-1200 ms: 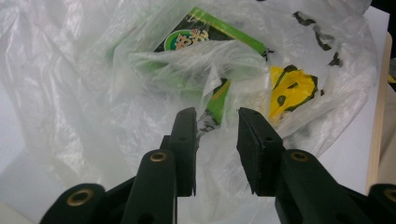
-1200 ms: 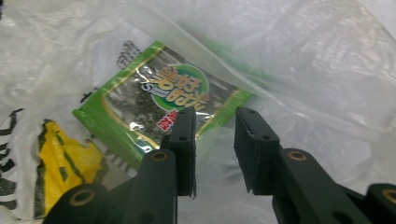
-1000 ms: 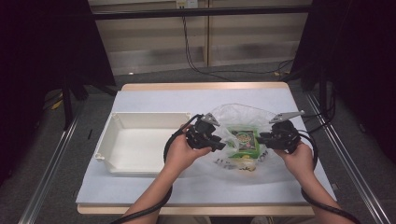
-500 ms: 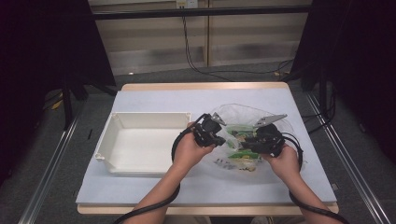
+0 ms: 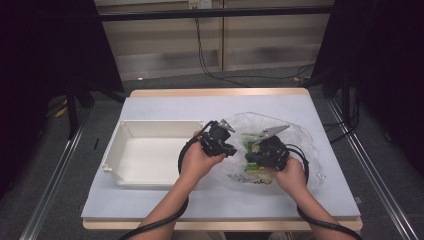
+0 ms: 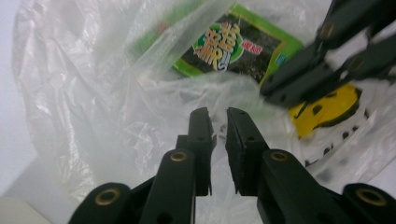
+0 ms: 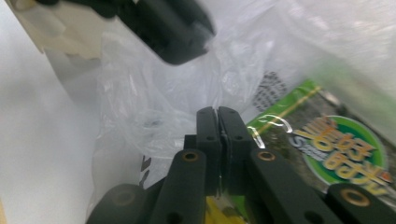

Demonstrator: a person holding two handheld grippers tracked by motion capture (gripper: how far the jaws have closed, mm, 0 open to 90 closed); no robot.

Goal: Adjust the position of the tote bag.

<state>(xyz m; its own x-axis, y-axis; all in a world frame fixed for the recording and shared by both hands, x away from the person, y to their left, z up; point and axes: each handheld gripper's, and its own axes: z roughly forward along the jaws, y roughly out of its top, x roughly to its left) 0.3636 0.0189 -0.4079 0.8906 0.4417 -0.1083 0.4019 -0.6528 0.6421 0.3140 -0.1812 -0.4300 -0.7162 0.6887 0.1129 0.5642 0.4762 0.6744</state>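
Note:
A clear plastic bag (image 5: pixel 300 137) lies on the right half of the table. Inside it are a green seaweed pack (image 6: pixel 233 46) (image 7: pixel 345 144) and something yellow with black marks (image 6: pixel 327 107). My left gripper (image 5: pixel 222 141) is at the bag's left edge. Its jaws (image 6: pixel 218 116) stand a narrow gap apart with crumpled film caught between them. My right gripper (image 5: pixel 261 151) is over the middle of the bag, close to the left one. Its jaws (image 7: pixel 217 114) are pressed together on the film, just left of the seaweed pack.
An empty white rectangular bin (image 5: pixel 150 155) stands on the table's left half, just left of my left hand. The pale blue table cover (image 5: pixel 200 107) reaches the wooden edges. Cables run across the floor behind the table, and metal rails flank both sides.
My right gripper has moved left from the bag's right side to its middle, close to the left gripper. The left gripper has shifted slightly right.

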